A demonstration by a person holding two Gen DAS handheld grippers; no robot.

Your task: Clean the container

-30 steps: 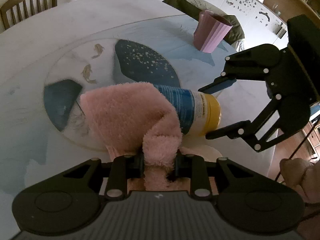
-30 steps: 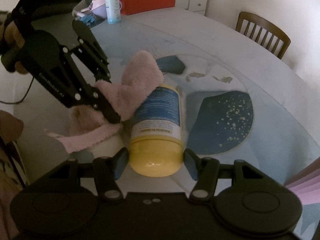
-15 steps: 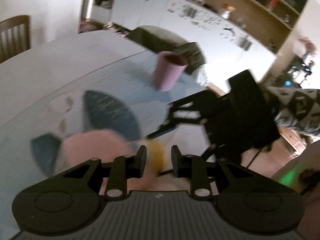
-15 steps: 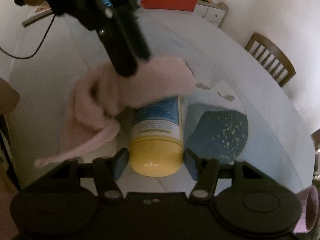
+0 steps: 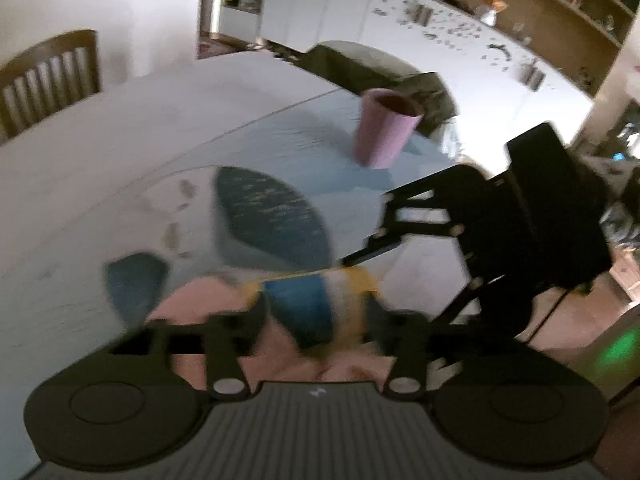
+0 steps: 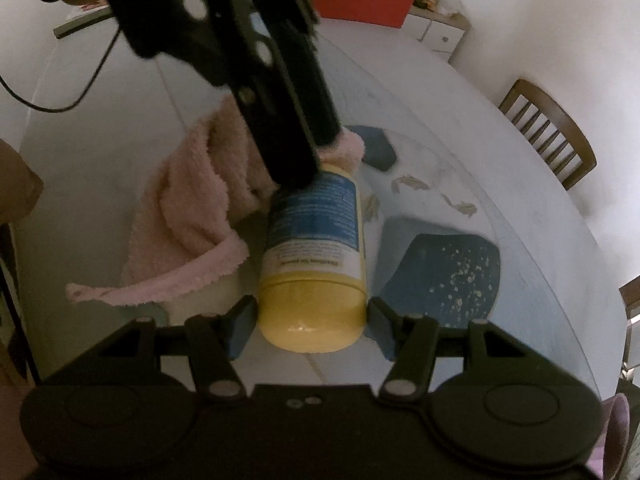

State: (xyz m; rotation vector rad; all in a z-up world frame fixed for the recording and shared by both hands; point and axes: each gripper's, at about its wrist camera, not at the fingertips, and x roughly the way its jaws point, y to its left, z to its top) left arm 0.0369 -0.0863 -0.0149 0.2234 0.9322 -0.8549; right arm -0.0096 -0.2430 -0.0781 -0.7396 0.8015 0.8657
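Right wrist: right tool [image 6: 311,319] clamps yellow container [image 6: 316,264] lying sideways; left tool [image 5: 316,312] spread wide over it.

Both views are dim and grainy, with fisheye bending and dark vignetting at the corners. The left wrist view is smeared by motion blur, worst on the bottle [image 5: 316,304] and cloth [image 5: 192,304]. The right wrist view is sharper; the bottle's yellow base [image 6: 312,320] shows a small glint.
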